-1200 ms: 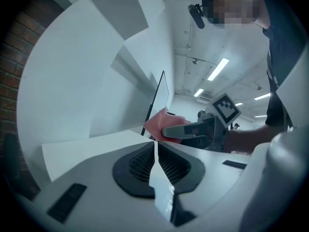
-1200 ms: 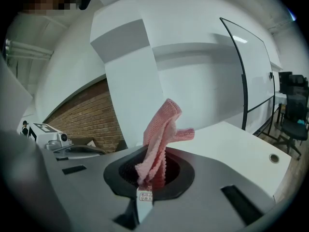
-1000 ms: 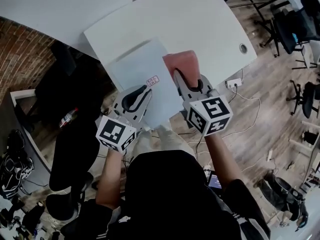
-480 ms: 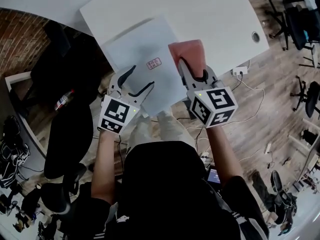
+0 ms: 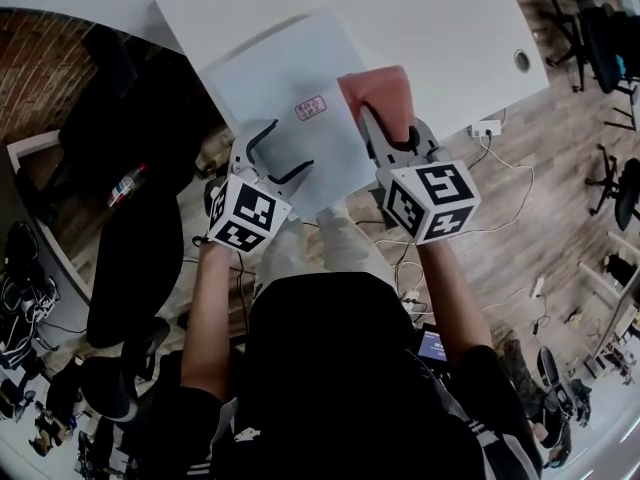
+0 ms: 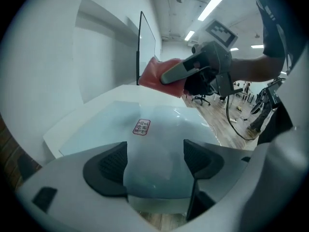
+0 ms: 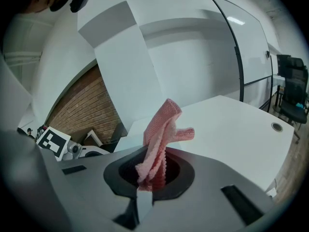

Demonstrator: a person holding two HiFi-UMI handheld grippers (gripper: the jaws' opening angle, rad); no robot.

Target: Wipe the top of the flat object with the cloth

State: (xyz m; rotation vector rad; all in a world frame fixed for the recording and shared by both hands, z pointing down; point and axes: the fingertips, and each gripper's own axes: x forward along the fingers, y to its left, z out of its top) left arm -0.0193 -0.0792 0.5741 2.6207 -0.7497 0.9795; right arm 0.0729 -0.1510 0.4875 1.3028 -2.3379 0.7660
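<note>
A white table (image 5: pixel 430 28) lies under a pale blue-grey board (image 5: pixel 285 88), the flat thing to be wiped. The board sits askew on the table, and its near corner juts past the table's edge toward the person, with wooden floor showing beneath it.

At the board's near left edge is the left gripper (image 5: pixel 285 150). Its fingers are wide and opening. In the left gripper view (image 6: pixel 154 163) the board's near edge runs between the two dark pads, and neither pad presses on it.

At the board's right edge is the right gripper (image 5: pixel 385 128). Its jaws are pinched together on a pink cloth (image 5: pixel 380 90). In the head view the cloth spreads over the board's right edge. In the right gripper view the cloth (image 7: pixel 161 139) stands up crumpled out of the closed jaws (image 7: pixel 152 178).

Each gripper carries a cube of black-and-white square markers. The left one's cube (image 5: pixel 248 215) is off the board's near left corner, and the right one's cube (image 5: pixel 430 200) is off its near right side.

Near the middle of the board, just left of the cloth, is a small sticker (image 5: pixel 310 107). It has a rounded red outline with rows of red characters inside. The left gripper view shows it closer (image 6: pixel 142 126), but the characters are still too small to read.
</note>
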